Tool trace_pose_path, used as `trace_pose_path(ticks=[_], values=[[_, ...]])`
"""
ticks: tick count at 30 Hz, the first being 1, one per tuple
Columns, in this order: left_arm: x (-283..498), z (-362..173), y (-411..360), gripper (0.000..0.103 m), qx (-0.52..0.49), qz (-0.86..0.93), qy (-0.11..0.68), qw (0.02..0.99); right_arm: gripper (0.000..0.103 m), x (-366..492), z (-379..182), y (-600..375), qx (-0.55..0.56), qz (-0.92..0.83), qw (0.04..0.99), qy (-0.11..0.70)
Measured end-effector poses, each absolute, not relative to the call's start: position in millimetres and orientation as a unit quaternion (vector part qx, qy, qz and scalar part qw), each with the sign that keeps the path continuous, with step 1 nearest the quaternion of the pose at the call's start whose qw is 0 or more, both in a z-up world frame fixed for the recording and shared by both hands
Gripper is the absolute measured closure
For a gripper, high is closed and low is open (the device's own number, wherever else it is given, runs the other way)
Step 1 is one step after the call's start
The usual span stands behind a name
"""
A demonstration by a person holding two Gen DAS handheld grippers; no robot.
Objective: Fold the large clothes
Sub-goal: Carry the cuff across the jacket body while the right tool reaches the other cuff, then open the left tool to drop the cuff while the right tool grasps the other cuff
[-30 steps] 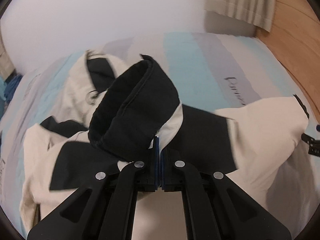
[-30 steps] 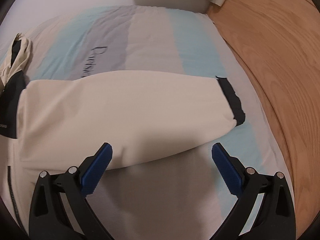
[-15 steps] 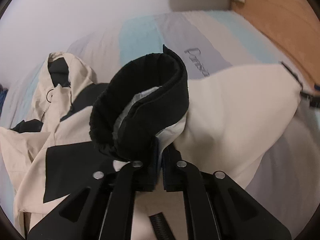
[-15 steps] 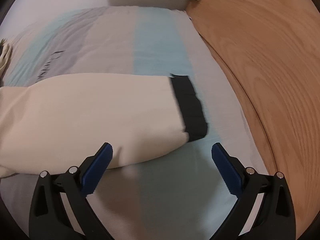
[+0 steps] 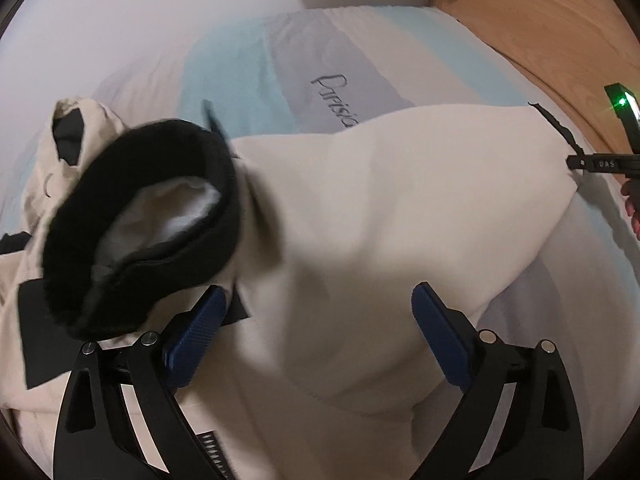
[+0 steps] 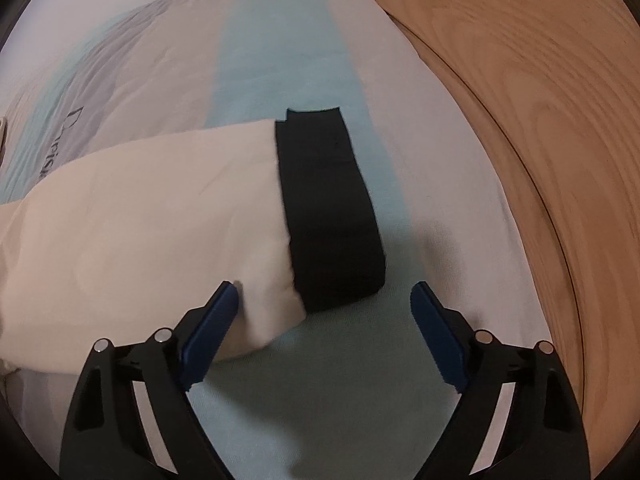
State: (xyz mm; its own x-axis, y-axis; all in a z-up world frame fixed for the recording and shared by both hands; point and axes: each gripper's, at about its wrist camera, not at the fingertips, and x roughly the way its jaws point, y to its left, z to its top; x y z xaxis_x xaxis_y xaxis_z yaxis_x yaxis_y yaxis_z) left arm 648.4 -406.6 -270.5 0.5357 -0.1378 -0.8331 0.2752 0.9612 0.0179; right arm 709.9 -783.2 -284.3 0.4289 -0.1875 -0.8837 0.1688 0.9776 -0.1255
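Observation:
A large cream jacket (image 5: 360,216) with black panels lies on the bed. Its black fleece collar (image 5: 136,216) stands curled just left of my left gripper (image 5: 316,328), which is open and empty over the jacket body. One cream sleeve (image 6: 152,208) stretches right and ends in a black cuff (image 6: 328,208). My right gripper (image 6: 324,332) is open just before that cuff, its left finger (image 6: 212,332) against the sleeve edge. The right gripper also shows at the far right of the left wrist view (image 5: 612,164).
The bed cover (image 6: 280,48) has pale blue, grey and white stripes with dark lettering (image 5: 336,100). A wooden floor (image 6: 540,120) runs along the bed's right edge. A white wall (image 5: 160,20) and curtains are beyond the bed.
My left gripper has opened and let go of the black collar, which now rests to its left. My right gripper has moved right along the sleeve to the black cuff.

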Motion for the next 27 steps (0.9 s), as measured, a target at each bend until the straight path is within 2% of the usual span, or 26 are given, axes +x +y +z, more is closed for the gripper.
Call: trace_pose_path(ticks=[2, 4, 5, 8, 12, 18, 27], values=[[650, -270, -409, 0.011, 0.071, -0.117, 0.469, 0.873, 0.021, 716, -286, -786, 0.000, -0.105, 0.844, 0.525], [651, -265, -408, 0.010, 0.060, -0.117, 0.469, 0.873, 0.028, 721, -287, -788, 0.011, -0.101, 0.844, 0.527], [651, -262, -406, 0.008, 0.054, -0.117, 0.469, 0.874, 0.035, 723, -289, -788, 0.022, -0.094, 0.842, 0.530], [646, -244, -401, 0.006, 0.040, -0.120, 0.455, 0.882, 0.045, 727, -290, -789, 0.033, -0.097, 0.839, 0.535], [631, -219, -389, 0.006, 0.031, -0.120, 0.436, 0.892, 0.052, 727, -289, -790, 0.060, -0.099, 0.832, 0.542], [609, -204, -354, 0.006, 0.016, -0.098, 0.430, 0.897, 0.054, 729, -275, -779, 0.041, -0.111, 0.832, 0.542], [607, -215, -298, 0.006, 0.022, -0.049, 0.444, 0.894, 0.054, 713, -242, -744, -0.004, -0.101, 0.853, 0.512]])
